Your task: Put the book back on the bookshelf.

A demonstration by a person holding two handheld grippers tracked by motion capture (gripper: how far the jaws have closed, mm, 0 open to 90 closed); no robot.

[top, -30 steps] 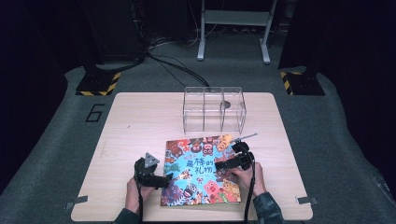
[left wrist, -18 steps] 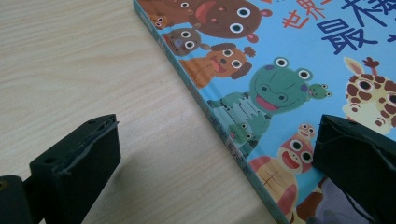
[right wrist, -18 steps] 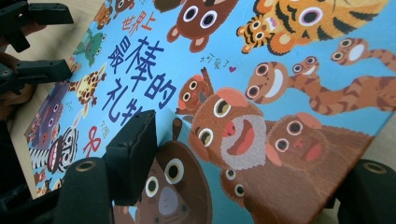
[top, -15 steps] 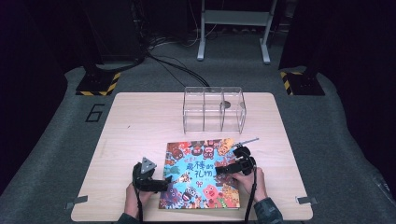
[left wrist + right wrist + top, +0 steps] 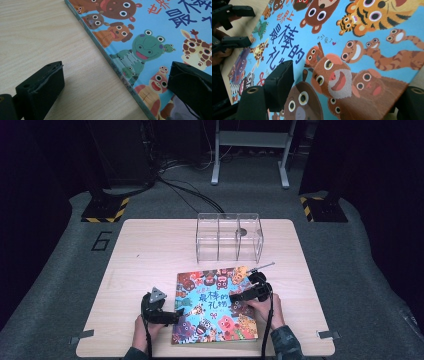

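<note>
Little has shifted since the earlier frame: both hands sit where they were, but the right tool (image 5: 239, 296) has just been opening its jaws. They now straddle the picture book's (image 5: 215, 305) right edge, one jaw over the cover, and I cannot tell whether they press it. At the book's left edge the left tool (image 5: 176, 312) is spread wide, one jaw over the bare tabletop (image 5: 145, 250), one over the cover. The book lies closed and flat at the near middle. By my reading nothing is lifted or opened yet; the work is barely started, with the clear box (image 5: 229, 236) beyond untouched.
</note>
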